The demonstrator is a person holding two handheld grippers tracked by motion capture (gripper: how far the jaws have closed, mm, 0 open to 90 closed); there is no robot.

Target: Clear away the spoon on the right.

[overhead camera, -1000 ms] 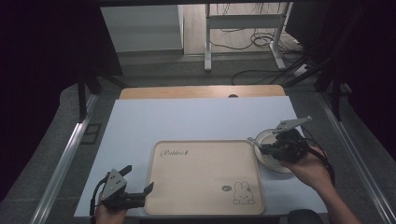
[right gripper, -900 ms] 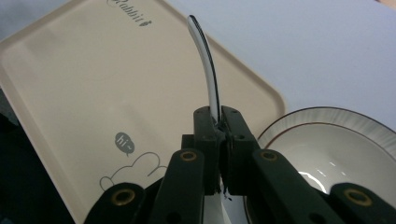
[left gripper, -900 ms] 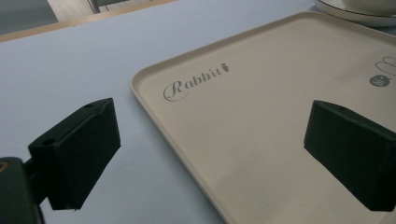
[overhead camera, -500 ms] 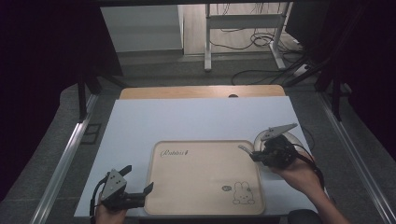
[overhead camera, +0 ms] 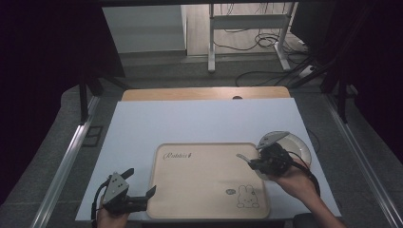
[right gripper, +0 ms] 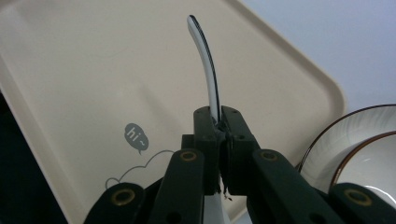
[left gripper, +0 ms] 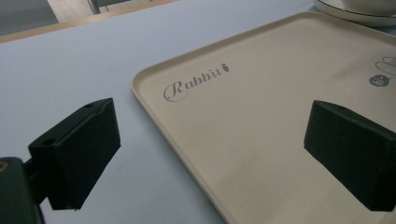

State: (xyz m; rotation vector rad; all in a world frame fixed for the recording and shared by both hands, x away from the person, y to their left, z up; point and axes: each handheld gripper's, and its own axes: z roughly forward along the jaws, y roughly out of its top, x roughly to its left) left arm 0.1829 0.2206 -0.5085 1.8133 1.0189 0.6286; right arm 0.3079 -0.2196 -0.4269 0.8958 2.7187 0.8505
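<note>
While the right tool (overhead camera: 256,161) is pinching a white spoon (right gripper: 205,60) between its closed jaws, the spoon's handle is reaching out over the right edge of the beige tray (overhead camera: 199,190) — clear of the tray's surface. Just beside that edge, a white bowl (overhead camera: 297,145) is sitting on the worktop (overhead camera: 190,121); its contents cannot be told. The left tool (overhead camera: 140,187) is hovering at the tray's near-left corner, jaws spread wide, one over the tray and one over the worktop — gripping nothing.
</note>
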